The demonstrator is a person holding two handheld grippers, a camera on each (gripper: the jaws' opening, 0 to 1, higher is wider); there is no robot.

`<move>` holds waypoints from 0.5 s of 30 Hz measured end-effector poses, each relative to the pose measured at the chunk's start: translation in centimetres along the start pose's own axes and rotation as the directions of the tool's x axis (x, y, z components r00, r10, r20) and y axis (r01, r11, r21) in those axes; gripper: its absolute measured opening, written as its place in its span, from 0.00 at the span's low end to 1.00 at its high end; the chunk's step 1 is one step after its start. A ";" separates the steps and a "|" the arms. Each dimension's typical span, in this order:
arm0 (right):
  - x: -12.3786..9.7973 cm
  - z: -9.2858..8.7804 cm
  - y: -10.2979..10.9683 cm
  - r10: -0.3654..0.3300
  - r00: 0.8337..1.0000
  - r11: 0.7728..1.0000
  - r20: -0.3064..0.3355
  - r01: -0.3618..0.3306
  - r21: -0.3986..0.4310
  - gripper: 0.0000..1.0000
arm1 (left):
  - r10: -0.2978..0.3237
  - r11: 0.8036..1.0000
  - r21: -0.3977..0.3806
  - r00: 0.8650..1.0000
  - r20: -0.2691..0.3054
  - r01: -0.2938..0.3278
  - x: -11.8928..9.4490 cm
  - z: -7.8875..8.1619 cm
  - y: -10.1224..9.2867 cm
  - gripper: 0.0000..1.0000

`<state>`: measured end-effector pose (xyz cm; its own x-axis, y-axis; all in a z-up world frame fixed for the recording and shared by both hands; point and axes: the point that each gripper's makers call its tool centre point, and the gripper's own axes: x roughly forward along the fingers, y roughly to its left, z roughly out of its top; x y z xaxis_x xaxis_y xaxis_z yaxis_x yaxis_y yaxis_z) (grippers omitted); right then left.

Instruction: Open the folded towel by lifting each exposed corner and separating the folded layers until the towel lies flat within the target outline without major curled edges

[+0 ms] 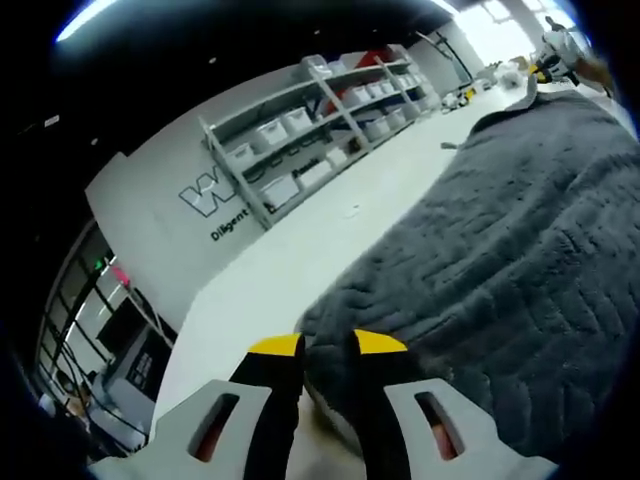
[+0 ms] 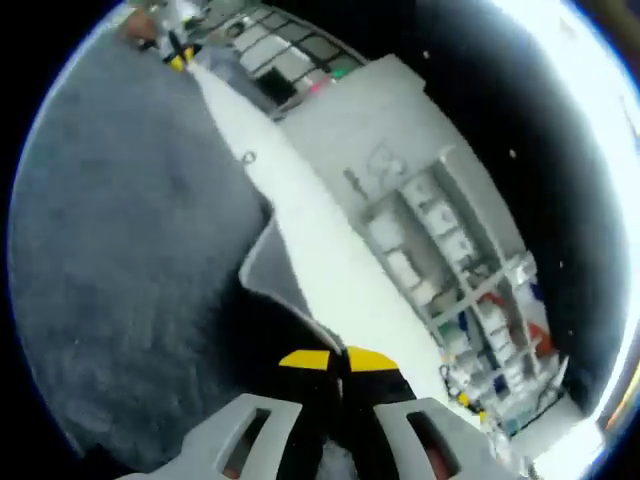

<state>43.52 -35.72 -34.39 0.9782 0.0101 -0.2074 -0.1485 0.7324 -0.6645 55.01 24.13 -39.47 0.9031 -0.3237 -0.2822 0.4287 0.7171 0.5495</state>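
Grey, plush and quilted, the towel (image 1: 510, 260) is spread on the white table (image 1: 300, 260) ahead of both grippers; its edge is pinched by the left gripper (image 1: 328, 345) and the right gripper (image 2: 336, 360), each with its 2 yellow-tipped jaws narrowed on the cloth.

Left gripper view: the white wall (image 1: 190, 200), well beyond the left claw (image 1: 328, 345) and up to its left, carries large dark outlined lettering (image 1: 203, 194) beginning with "W"; the rest is hidden behind the shelving rack (image 1: 320, 120). Beneath it stands a smaller dark line (image 1: 229, 225) reading "Diligent", its continuation cut off by the same rack. Labels on the storage bins are too small to read.

Right gripper view: no legible text; the wall marking is blurred.
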 end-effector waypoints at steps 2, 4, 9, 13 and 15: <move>0.2 0.3 -1.3 -0.039 0.999 0.994 0.018 0.037 0.099 0.00 | -0.001 1.000 0.000 1.000 0.000 0.001 0.0 0.0 0.0 0.17; 0.6 0.7 -2.4 -0.070 0.996 0.969 0.050 0.056 0.240 0.00 | -0.001 1.000 0.000 1.000 0.001 0.001 0.0 0.0 0.0 0.17; 2.2 0.7 -5.1 -0.121 0.987 0.827 0.105 0.042 0.560 0.00 | -0.003 1.000 0.001 1.000 0.002 0.003 0.0 0.0 0.0 0.16; 2.2 1.3 -5.9 -0.179 0.978 0.796 0.108 0.079 0.601 0.00 | -0.003 1.000 0.002 1.000 0.003 0.003 0.0 0.0 0.0 0.16; 2.7 1.2 -6.9 -0.217 0.970 0.734 0.110 0.088 0.673 0.00 | -0.005 1.000 0.000 1.000 0.005 0.005 0.0 0.0 -0.1 0.16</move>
<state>47.40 -39.95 -29.48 0.9970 -0.0744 0.0215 0.0748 0.9969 -0.0228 54.96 24.10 -39.53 0.9012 -0.3300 -0.2811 0.4330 0.7155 0.5482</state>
